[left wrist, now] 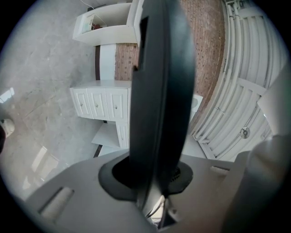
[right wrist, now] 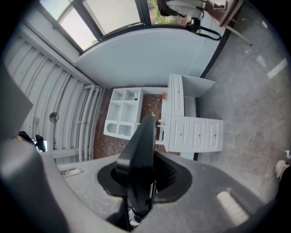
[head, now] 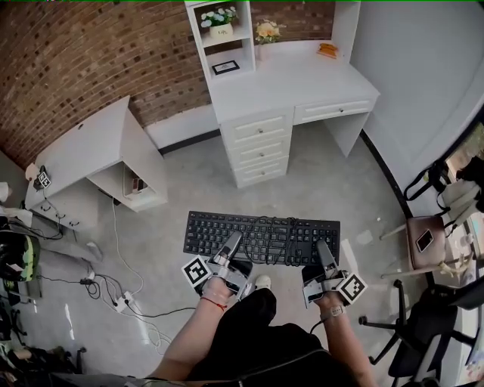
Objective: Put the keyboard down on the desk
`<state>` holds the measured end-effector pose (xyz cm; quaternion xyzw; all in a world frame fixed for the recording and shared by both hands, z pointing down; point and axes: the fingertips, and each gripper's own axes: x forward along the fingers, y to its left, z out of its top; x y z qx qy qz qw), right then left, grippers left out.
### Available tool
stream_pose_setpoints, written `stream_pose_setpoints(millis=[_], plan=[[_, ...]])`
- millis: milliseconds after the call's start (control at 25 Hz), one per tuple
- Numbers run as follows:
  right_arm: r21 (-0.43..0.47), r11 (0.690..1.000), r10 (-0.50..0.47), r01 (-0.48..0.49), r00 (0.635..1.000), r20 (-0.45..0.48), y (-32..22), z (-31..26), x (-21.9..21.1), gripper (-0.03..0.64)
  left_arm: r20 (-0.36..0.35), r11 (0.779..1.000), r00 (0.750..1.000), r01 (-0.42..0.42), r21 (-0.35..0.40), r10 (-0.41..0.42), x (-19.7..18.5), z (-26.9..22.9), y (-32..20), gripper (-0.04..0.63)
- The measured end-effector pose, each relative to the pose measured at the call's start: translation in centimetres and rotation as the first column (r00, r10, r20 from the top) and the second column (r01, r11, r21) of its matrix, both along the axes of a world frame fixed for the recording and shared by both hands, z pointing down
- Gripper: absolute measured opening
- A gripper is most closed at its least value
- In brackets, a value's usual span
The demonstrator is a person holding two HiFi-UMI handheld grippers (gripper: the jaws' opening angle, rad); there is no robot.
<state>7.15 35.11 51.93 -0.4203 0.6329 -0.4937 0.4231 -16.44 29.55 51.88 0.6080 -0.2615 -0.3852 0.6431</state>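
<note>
The keyboard [head: 261, 238] hangs level in the air, well short of the table [head: 302, 83] and over the floor [head: 189, 174] in front of its drawers, long side parallel to the table's front. It is not yet down.

The left claw [head: 233, 243] is closed on the keyboard's edge that faces away from the table, roughly in line with the drawer stack. The right claw [head: 325, 253] is clamped on that same edge, in line with the table's knee space. In both gripper views the dark slab runs edge-on between jaws drawn in against it. Two holds set wide apart probably keep the long board from tipping or twisting on the way to the table. Its cable [head: 276, 227] lies bundled on the keys, so it likely won't drag.

The table's top is white and mostly bare, with a small orange thing [head: 327, 51] toward its back and shelves with flowers [head: 219, 19] above. A brick wall [head: 91, 53] stands behind the table, a smaller white table [head: 83, 147] to its left, and a chair [head: 423, 238] well to its right.
</note>
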Motion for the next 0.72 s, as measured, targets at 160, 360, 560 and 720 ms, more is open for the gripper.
stream_pose_setpoints(millis=[160,360,560,720], plan=[[0.000,1.000,0.012,-0.012,1.000,-0.002,-3.4,0.3,0.4,0.078,-0.002,1.000,1.000,-0.015,-0.002,0.015,0.5,0.3,-3.8,0.077],[-0.011,1.000,0.029,-0.029,1.000,-0.006,-7.3,0.6,1.1,0.077,-0.008,0.999,0.999,-0.032,-0.009,0.032,1.2,0.5,-7.8,0.077],[0.031,0.998,0.050,-0.050,0.999,-0.015,-10.6,0.0,1.3,0.080,0.029,0.995,0.995,-0.094,0.027,0.093,1.6,0.2,-11.0,0.066],[0.029,0.999,0.036,-0.034,0.999,-0.041,-12.9,0.0,1.6,0.080,0.030,0.994,0.994,-0.105,0.041,0.104,1.9,0.1,-13.6,0.066]])
